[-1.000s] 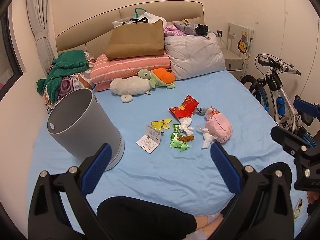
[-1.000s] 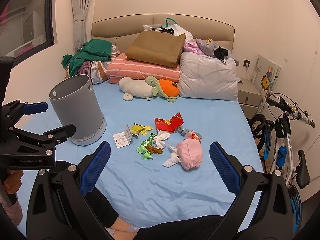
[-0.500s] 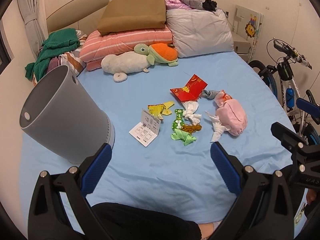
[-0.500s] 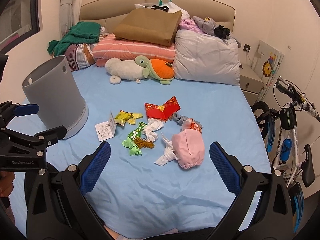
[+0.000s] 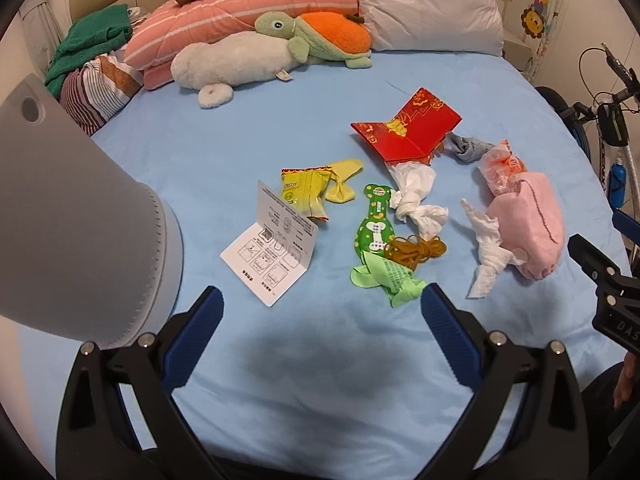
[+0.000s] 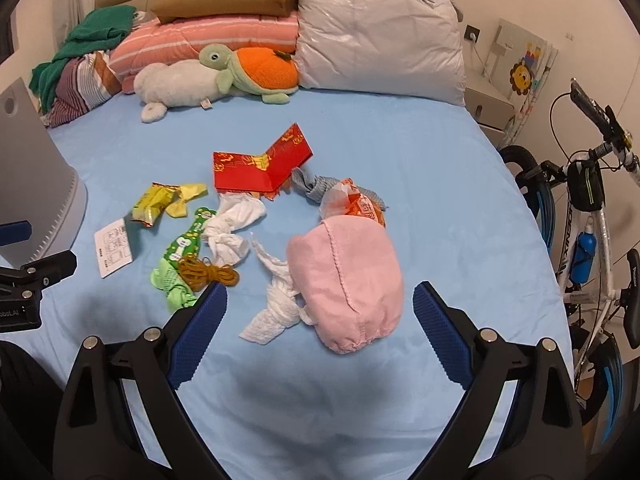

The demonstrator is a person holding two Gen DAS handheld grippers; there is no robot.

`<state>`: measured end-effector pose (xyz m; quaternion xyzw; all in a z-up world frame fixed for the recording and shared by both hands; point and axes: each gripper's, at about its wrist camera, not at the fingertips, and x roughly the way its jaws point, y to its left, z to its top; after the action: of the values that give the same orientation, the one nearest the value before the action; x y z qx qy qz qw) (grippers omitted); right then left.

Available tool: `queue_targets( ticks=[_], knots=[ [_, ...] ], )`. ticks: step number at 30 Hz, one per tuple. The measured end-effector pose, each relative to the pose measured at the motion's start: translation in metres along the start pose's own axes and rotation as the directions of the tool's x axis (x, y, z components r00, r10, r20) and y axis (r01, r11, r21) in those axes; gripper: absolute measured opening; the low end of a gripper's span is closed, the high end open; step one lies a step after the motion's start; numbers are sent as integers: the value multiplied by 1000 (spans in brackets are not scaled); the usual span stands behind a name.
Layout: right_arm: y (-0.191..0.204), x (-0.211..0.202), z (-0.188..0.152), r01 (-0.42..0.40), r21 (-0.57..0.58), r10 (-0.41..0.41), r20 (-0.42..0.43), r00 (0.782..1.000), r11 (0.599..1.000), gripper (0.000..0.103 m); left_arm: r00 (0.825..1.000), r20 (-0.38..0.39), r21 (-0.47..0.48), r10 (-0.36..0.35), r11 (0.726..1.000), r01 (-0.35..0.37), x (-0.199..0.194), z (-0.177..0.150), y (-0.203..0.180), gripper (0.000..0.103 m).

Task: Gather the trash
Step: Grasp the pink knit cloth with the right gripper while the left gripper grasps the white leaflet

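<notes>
Approach step: both the left gripper point(image 5: 320, 312) and the right gripper point(image 6: 318, 304) gape empty; next, probably the tissue point(image 6: 276, 304) at twelve o'clock.

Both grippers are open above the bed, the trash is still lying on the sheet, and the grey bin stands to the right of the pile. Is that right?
Not quite: the grey bin stands to the left of the pile, as the left wrist view shows. The rest holds: the left gripper and right gripper are both open and empty, and the trash, such as the white leaflet and red envelope, lies on the sheet.
</notes>
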<state>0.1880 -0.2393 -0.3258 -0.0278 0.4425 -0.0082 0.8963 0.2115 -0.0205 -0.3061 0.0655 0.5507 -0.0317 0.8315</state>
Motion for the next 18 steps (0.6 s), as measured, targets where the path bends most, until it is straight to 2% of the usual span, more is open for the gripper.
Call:
queue_targets(
  ticks=[7, 16, 18],
  knots=[
    [-13, 50, -1, 15, 6, -14, -33, 999, 1000, 91, 999, -12, -18, 39, 999, -39, 48, 17, -4, 99],
    [-14, 86, 3, 13, -22, -15, -69, 997, 1000, 90, 996, -8, -19, 94, 995, -94, 96, 46, 1, 97],
    [-13, 93, 2, 13, -30, -16, -83, 996, 999, 79, 995, -9, -11, 96, 995, -96, 106, 48, 0, 97]
  ],
)
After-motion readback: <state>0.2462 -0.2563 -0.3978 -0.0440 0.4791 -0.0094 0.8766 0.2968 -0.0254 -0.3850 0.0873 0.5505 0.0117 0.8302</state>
